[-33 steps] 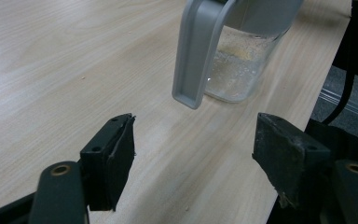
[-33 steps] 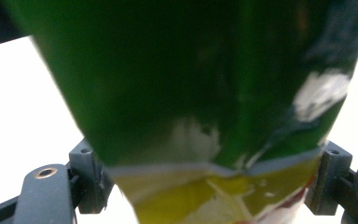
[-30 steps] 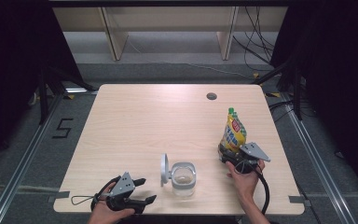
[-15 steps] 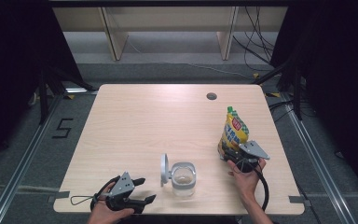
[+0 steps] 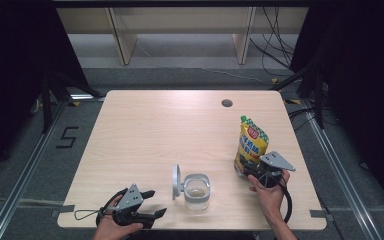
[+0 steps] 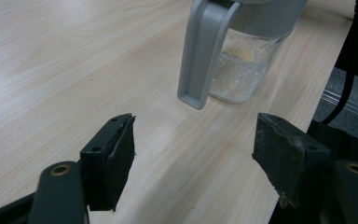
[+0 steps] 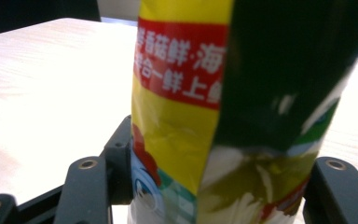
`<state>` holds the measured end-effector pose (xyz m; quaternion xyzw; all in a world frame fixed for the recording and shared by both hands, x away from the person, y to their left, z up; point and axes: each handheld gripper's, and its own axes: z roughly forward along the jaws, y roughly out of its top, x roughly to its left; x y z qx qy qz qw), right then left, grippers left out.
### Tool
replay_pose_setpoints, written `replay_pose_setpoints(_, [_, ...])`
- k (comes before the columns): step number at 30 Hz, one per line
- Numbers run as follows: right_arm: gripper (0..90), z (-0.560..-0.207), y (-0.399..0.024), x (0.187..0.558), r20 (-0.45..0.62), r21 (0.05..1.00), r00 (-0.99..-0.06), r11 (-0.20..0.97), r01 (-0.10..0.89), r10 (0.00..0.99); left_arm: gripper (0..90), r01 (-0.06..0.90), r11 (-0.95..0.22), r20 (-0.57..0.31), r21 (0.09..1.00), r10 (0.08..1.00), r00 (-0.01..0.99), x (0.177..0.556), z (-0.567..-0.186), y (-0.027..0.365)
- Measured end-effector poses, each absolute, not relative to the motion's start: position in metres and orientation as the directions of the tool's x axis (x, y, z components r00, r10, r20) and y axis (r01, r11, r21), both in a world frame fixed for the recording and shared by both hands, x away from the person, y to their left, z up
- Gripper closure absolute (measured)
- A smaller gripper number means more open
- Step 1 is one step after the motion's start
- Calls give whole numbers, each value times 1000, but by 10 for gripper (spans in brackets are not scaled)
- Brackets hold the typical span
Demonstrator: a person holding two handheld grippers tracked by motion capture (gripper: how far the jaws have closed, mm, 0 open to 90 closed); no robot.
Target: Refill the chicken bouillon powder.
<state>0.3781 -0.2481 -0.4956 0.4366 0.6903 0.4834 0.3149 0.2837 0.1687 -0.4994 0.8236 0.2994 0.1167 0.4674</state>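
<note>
High view: the right gripper (image 5: 254,167) has just been closing its jaws around the yellow pouch (image 5: 250,145), standing at four o'clock on the tabletop (image 5: 155,130). The left gripper (image 5: 147,202) rests with wide, empty jaws beside the jar (image 5: 196,192).

The pouch (image 7: 214,107) is blurred and cut by the top edge in the right gripper view (its small print unreadable); the jar (image 6: 242,51) loses its top.
</note>
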Motion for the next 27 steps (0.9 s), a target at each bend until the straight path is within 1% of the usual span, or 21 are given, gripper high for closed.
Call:
replay_pose_setpoints(1, [406,-495,-248,376,-18,940,-422,160,303,906,289,394,-362,-111,845,602,791,283,-499,168])
replay_pose_setpoints(2, [407,-494,-248,375,-24,942,-424,162,294,905,289,377,-381,-90,844,593,800,284,-499,169])
replay_pose_setpoints(3, [408,-493,-246,371,26,937,-410,121,328,912,289,366,-388,-74,846,593,802,284,-499,170])
replay_pose_setpoints(5, [410,-493,-246,370,22,942,-421,121,312,907,289,395,-353,-114,848,607,786,282,-499,168])
replay_pose_setpoints(6, [411,-491,-245,366,44,933,-427,116,342,903,289,396,-352,-115,848,608,786,282,-499,168])
replay_pose_setpoints(7, [411,-489,-246,364,29,932,-429,131,339,903,290,385,-381,-88,840,606,791,284,-499,170])
replay_pose_setpoints(8, [412,-489,-246,363,26,935,-432,131,330,901,290,386,-368,-99,846,604,791,284,-499,170])
replay_pose_setpoints(9, [413,-488,-245,360,44,932,-434,120,343,900,289,389,-371,-98,843,606,789,283,-499,169])
replay_pose_setpoints(10, [413,-487,-245,359,37,934,-442,126,334,896,289,385,-382,-87,840,606,791,284,-499,170])
replay_pose_setpoints(11, [414,-487,-248,360,-23,939,-459,177,296,888,289,382,-370,-95,847,601,793,283,-499,169])
replay_pose_setpoints(13, [415,-486,-247,357,-9,937,-464,169,305,886,289,367,-386,-76,846,594,801,284,-499,170])
replay_pose_setpoints(16, [416,-485,-248,354,-34,940,-471,188,284,881,289,366,-388,-74,846,593,801,284,-499,170])
replay_pose_setpoints(17, [416,-484,-246,350,-20,935,-464,180,304,886,289,373,-382,-82,846,597,798,284,-499,169])
replay_pose_setpoints(19, [416,-482,-247,348,-71,935,-479,226,274,875,290,376,-380,-86,845,598,797,284,-499,169])
replay_pose_setpoints(22, [417,-479,-244,344,-104,934,-486,253,251,868,289,365,-388,-75,846,592,803,285,-499,170])
replay_pose_setpoints(26, [418,-475,-242,342,-168,932,-501,302,199,849,290,374,-373,-94,849,590,802,284,-499,169])
replay_pose_setpoints(27, [418,-474,-241,341,-189,931,-504,318,182,843,289,368,-388,-80,845,589,805,284,-499,170])
